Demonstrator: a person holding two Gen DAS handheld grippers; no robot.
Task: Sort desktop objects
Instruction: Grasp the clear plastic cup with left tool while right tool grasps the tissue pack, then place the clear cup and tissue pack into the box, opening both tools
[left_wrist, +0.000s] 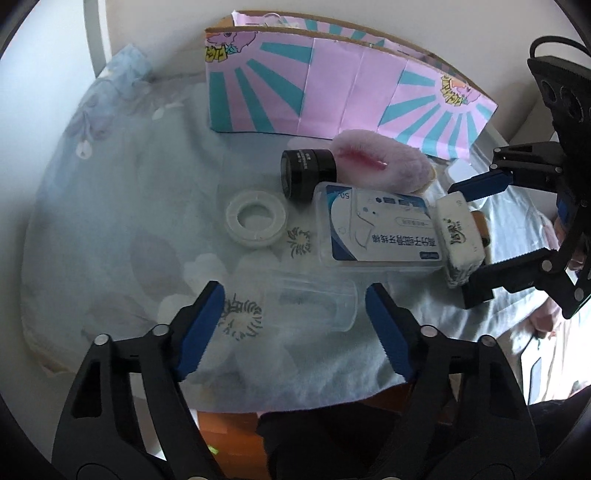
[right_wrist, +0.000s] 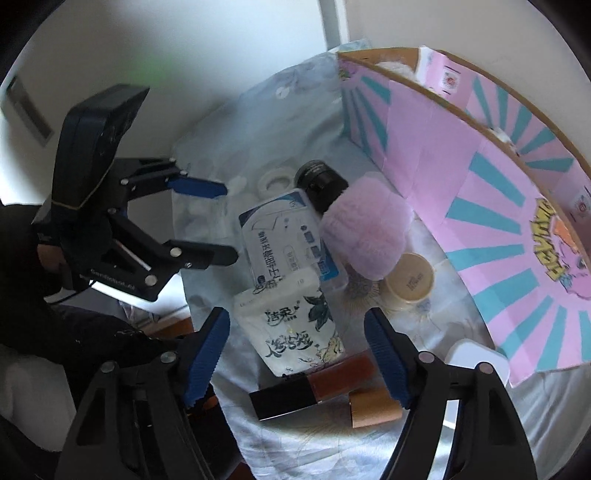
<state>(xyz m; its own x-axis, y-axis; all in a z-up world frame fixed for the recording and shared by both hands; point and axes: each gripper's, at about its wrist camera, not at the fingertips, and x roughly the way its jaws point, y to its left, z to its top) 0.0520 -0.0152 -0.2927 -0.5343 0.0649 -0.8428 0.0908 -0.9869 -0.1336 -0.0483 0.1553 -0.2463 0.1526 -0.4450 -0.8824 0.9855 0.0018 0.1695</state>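
In the left wrist view a clear plastic cup (left_wrist: 314, 306) lies on its side on the pale floral cloth (left_wrist: 129, 221). My left gripper (left_wrist: 295, 326) stands open around it, and the blue pads (left_wrist: 205, 328) show a gap to the cup. In the right wrist view a white tissue pack (right_wrist: 291, 321) lies between the fingers of my right gripper (right_wrist: 297, 354), which is open, its pads just clear of the pack. A brown lip-gloss tube with a black cap (right_wrist: 314, 384) and a wooden cylinder (right_wrist: 373, 406) lie just below the pack.
Crowded together are a floss-pick box (left_wrist: 376, 229), a black jar (left_wrist: 306, 173), a pink fluffy puff (left_wrist: 384, 162) and a white tape ring (left_wrist: 256, 221). A beige round pot (right_wrist: 410, 280) sits by the puff. A pink-and-teal cardboard box (left_wrist: 332, 85) stands behind, and a white device (right_wrist: 476, 358) lies beside it.
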